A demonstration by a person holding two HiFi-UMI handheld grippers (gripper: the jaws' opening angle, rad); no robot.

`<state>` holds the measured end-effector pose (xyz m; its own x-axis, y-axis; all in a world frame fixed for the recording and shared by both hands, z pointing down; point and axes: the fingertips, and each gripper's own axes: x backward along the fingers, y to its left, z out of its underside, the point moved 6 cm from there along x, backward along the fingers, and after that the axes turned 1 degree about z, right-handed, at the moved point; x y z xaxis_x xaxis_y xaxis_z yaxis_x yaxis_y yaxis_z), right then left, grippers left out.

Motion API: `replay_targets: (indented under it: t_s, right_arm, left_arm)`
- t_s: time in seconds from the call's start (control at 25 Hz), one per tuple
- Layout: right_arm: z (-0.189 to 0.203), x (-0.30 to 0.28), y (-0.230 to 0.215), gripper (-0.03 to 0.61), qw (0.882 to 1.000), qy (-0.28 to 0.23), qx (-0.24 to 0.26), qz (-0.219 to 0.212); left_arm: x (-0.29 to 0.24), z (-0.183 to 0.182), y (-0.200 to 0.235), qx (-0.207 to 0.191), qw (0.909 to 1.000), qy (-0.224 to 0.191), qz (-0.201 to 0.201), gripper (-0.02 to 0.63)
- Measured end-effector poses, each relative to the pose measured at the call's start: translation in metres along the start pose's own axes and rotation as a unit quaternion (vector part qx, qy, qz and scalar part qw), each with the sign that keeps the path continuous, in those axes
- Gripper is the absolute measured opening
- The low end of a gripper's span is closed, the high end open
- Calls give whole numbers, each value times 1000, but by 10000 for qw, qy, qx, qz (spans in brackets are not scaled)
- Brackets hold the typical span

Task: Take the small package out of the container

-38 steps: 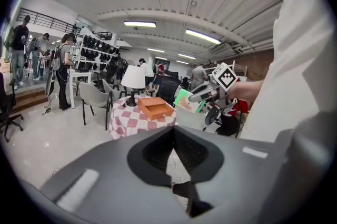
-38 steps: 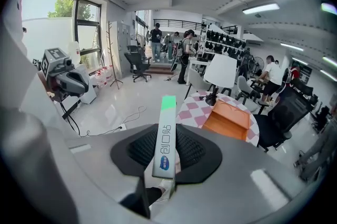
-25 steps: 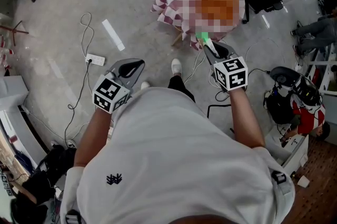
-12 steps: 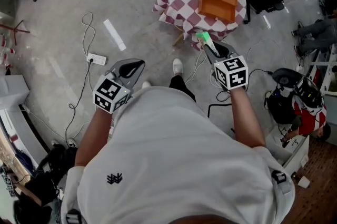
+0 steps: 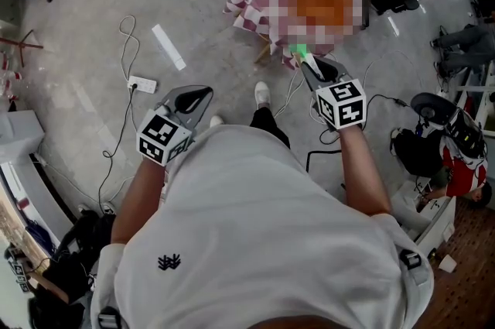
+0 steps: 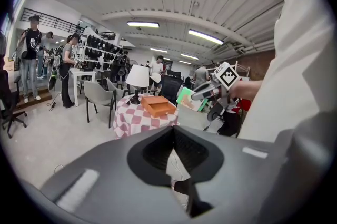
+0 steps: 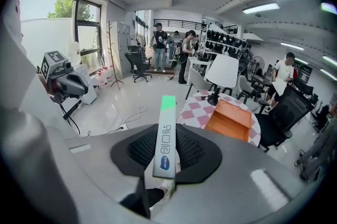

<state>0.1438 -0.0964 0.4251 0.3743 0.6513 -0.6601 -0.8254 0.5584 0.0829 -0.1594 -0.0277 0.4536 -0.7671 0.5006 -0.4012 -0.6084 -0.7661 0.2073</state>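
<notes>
holding the small package [image 7: 165, 136] tight in the right gripper [image 7: 165, 157], nothing in the closed left gripper [image 6: 172, 153]; could slip and fall if loosened.

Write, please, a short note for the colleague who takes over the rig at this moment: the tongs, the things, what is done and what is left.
Left tongs: shut, nothing in them.
Right tongs: shut on the small package, whose green end points away from the person.
Orange box: on the checked table ahead, apart from both tongs.
Done: the package is out of the box.
Left: probably only to put the package down; the place is not shown.
</notes>
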Motion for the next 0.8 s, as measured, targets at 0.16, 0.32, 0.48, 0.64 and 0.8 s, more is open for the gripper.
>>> replay_targets:
  t_s: [0.16,0.32,0.48,0.64,0.8]
  right_arm:
    - [1,-2,-3,91,10000,25,-19,8]
    - [0,-9,-8,91,10000,64,-19,-11]
    - [-4,-16,-17,91,9999,97,-18,-48]
    - [-9,-25,-29,91,9999,87,-29,-63]
    - [-12,-33,-43,91,9999,91,-29,-81]
  left_arm:
    - [-3,-1,1,16,10000,3,7,55]
    - [-6,-2,6,62,10000,9,-31,55]
    - [-11,-4,11,119,9999,31,-80,55]
    - [-19,-9,17,142,9998,60,-116,55]
    - [-31,-15,21,151,9998,60,-135,55]
